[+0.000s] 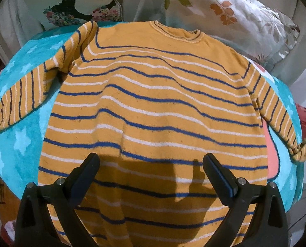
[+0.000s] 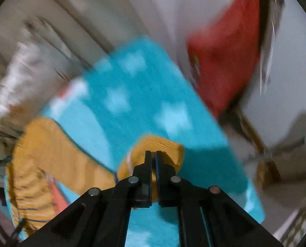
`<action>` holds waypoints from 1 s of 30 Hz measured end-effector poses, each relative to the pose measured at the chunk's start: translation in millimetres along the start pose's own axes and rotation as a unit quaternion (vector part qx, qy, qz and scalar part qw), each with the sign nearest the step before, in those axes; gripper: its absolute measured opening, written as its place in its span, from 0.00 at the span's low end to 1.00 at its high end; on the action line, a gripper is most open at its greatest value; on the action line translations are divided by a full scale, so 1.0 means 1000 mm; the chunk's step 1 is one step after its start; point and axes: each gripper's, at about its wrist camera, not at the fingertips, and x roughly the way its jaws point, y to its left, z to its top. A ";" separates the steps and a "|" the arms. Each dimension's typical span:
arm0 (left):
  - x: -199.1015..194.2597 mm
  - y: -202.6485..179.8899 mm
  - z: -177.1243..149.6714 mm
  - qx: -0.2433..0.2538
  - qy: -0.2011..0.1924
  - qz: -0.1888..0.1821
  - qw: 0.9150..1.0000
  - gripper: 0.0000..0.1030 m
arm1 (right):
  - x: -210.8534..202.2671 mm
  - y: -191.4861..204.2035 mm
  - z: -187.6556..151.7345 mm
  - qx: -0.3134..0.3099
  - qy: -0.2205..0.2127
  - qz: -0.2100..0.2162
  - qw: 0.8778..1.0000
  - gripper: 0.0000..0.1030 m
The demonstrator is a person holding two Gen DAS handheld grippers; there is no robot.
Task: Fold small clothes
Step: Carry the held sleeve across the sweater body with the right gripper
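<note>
Black jaws of the left gripper (image 1: pixel 151 165) frame the lower edge of the left wrist view, standing wide apart with nothing between them, poised over the hem region of a yellow striped sweater (image 1: pixel 153 107). This garment lies spread flat on a turquoise star-print blanket (image 1: pixel 27 127), neckline at 12 o'clock, one sleeve (image 1: pixel 25 94) extended toward 9 o'clock and the other sleeve cuff (image 1: pixel 303 150) reaching 3 o'clock. Floral pillows (image 1: pixel 235 16) sit beyond the collar.

In the right wrist view, the right gripper (image 2: pixel 154 154) is closed tight, its jaws pinching a fold of the yellow cuff (image 2: pixel 163 144) at picture centre; the sleeve trails away toward 8 o'clock across the blanket (image 2: pixel 142 103). A red object (image 2: pixel 225 61) lies at 1 o'clock, off the blanket edge. Heavy blur obscures fine detail.

Risks, as judged: only a thin edge of cuff appears caught, so a quick pull could let it slip free. Dragging the sleeve while the body is unpinned may shift or wrinkle the whole sweater, spoiling the fold line. The knit may also stretch under tension.

Only the left wrist view shows the garment's full layout and the open left jaws; only the right wrist view shows the grip on the cuff, which at 3 o'clock in the other view appears merely bunched.
</note>
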 end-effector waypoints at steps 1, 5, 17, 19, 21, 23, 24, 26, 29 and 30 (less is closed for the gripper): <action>-0.001 0.000 0.002 -0.001 -0.003 0.001 1.000 0.97 | -0.026 0.005 0.011 -0.005 -0.034 0.025 0.999 0.01; 0.000 0.000 0.005 -0.003 -0.007 -0.001 1.000 0.97 | -0.110 0.009 0.011 -0.035 -0.125 0.067 0.989 0.01; 0.015 -0.017 -0.005 0.019 0.017 0.000 1.000 0.97 | -0.005 -0.009 -0.021 -0.002 0.005 -0.017 1.000 0.65; 0.014 -0.018 -0.008 0.026 0.015 0.001 1.000 0.97 | 0.014 -0.012 -0.015 -0.019 0.018 -0.075 0.997 0.65; 0.013 -0.015 -0.010 0.024 0.015 0.001 1.000 0.97 | 0.039 -0.018 -0.011 -0.020 0.058 -0.091 0.994 0.65; 0.013 -0.010 -0.010 0.015 0.018 0.002 1.000 0.97 | 0.054 -0.021 -0.015 -0.022 0.091 -0.085 0.992 0.59; 0.014 -0.007 -0.010 0.010 0.018 0.003 1.000 0.97 | 0.059 -0.022 -0.016 -0.015 0.107 -0.067 0.992 0.21; 0.014 0.000 -0.009 -0.004 0.019 0.004 1.000 0.97 | 0.063 -0.019 -0.015 -0.002 0.128 -0.032 0.991 0.14; 0.013 0.003 -0.005 -0.014 0.017 0.004 1.000 0.97 | 0.031 0.011 0.010 -0.047 0.074 -0.007 0.996 0.13; 0.012 0.002 -0.003 -0.015 0.014 0.004 1.000 0.97 | 0.011 0.022 0.021 -0.058 0.041 0.005 0.997 0.13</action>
